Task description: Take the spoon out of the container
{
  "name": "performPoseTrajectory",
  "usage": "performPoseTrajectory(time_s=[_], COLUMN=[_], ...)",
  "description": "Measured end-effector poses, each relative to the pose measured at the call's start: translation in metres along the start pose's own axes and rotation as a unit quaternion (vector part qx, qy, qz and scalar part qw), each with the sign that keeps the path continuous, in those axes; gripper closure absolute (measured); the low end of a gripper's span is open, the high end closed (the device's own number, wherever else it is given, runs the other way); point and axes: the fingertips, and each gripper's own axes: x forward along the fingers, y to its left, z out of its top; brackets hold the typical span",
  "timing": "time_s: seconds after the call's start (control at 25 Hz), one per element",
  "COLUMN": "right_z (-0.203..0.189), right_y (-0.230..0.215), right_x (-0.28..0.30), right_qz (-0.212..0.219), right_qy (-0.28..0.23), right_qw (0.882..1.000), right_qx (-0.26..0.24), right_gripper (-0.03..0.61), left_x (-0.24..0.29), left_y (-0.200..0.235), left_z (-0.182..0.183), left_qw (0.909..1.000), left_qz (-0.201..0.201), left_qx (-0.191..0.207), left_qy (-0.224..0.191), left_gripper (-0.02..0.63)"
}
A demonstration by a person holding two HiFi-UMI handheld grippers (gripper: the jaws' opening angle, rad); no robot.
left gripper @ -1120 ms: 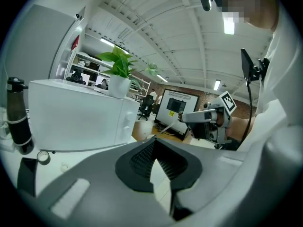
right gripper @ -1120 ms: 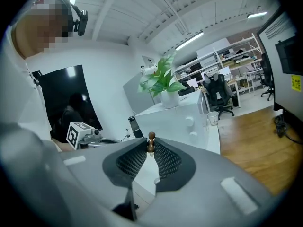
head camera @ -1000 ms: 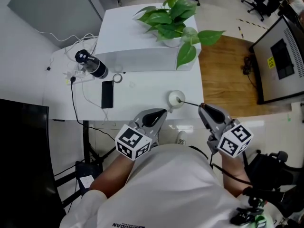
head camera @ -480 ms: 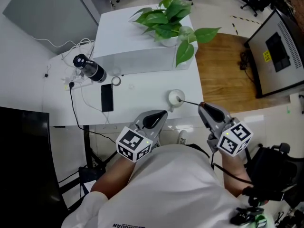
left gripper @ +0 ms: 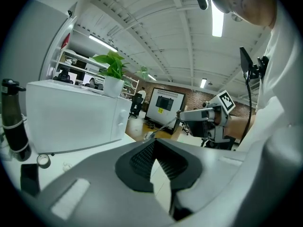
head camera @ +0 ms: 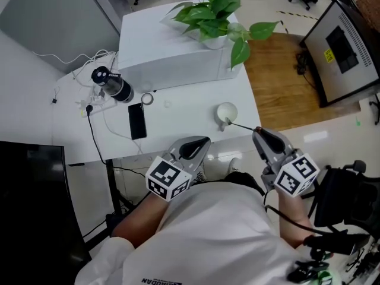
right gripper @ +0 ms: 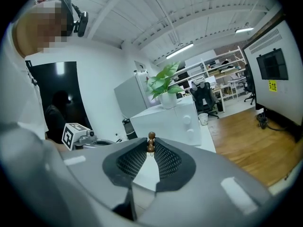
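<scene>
A small white cup (head camera: 226,111) stands near the white table's (head camera: 178,114) front right corner. A thin metal spoon (head camera: 242,125) runs from the cup's near side to my right gripper (head camera: 257,130), which is shut on its handle. The handle's brown beaded end (right gripper: 151,142) sticks up between the right pads. I cannot tell whether the spoon's far end still sits inside the cup. My left gripper (head camera: 200,141) hovers at the table's front edge, left of the cup, shut and empty. From it I see the spoon (left gripper: 165,125) and the right gripper (left gripper: 201,119).
A white microwave-like box (head camera: 172,55) with a potted plant (head camera: 217,10) on top fills the back of the table. A black bottle (head camera: 111,83), a tape roll (head camera: 147,98), a phone (head camera: 137,121) and cables lie at the left. Wooden floor and a monitor (head camera: 344,43) are to the right.
The head camera has shifted, so the table sits a little higher and further right in view. Both grippers hold the same places, and the right one still grips the spoon.
</scene>
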Motion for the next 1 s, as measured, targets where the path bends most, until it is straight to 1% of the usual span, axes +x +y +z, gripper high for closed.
performPoseTrajectory(time_s=[0.08, 0.24, 0.36, 0.48, 0.72, 1.0], right_z=[-0.003, -0.012, -0.011, -0.011, -0.013, -0.026], right_y=[0.007, 0.026, 0.035, 0.039, 0.024, 0.011], right_x=[-0.003, -0.007, -0.012, -0.023, -0.068, -0.124], right_qz=[0.001, 0.022, 0.043, 0.063, 0.078, 0.103], right_qy=[-0.001, 0.006, 0.008, 0.011, 0.012, 0.009], right_qw=[1.000, 1.000, 0.999, 0.997, 0.996, 0.994], right_qx=[-0.001, -0.009, -0.021, -0.032, -0.039, -0.040], right_gripper=[0.523, 0.523, 0.523, 0.523, 0.523, 0.523], left_x=[-0.004, -0.012, -0.014, -0.018, -0.008, 0.004], left_y=[-0.002, -0.013, -0.021, -0.034, -0.078, -0.133], left_z=[-0.001, -0.004, -0.003, -0.007, -0.014, -0.030], left_qw=[1.0000, 0.9999, 0.9994, 0.9982, 0.9946, 0.9912], left_qz=[-0.002, 0.007, 0.022, 0.047, 0.085, 0.116], left_qx=[0.000, -0.001, 0.000, -0.008, -0.025, -0.031], left_qy=[-0.002, -0.013, -0.026, -0.036, -0.055, -0.057], left_gripper=[0.609, 0.609, 0.609, 0.609, 0.609, 0.609])
